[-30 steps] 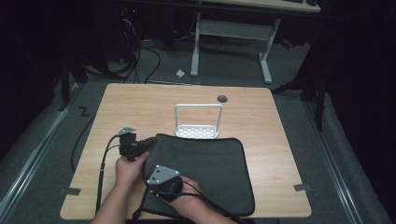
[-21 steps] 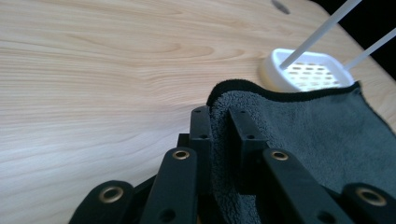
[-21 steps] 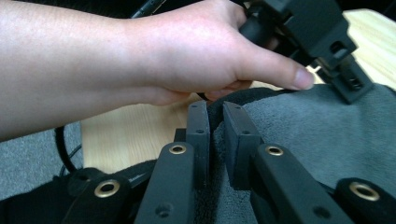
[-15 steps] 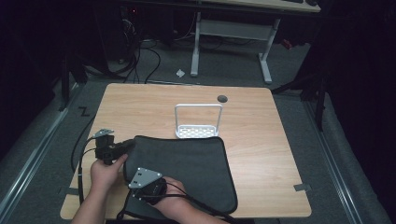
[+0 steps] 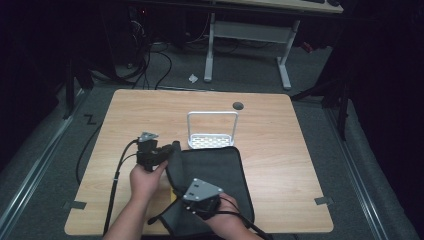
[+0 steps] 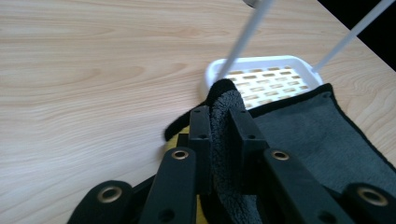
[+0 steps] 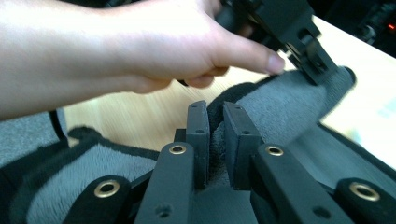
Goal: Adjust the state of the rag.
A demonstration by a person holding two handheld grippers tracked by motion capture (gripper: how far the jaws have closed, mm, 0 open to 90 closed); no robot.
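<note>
Jaws of left gripper (image 6: 219,140) and right gripper (image 7: 215,140) pinch fuzzy grey towel (image 5: 220,170) (black-edged) on wooden table (image 5: 280,135).

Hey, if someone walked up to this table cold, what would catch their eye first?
Most likely the dark grey cloth at the near middle of the wooden table, its left edge lifted and folding over. Both grippers pinch that edge: the left gripper at its far corner, the right gripper nearer the person. Just beyond the cloth stands a small white rack with a perforated base and a tall loop handle.
</note>
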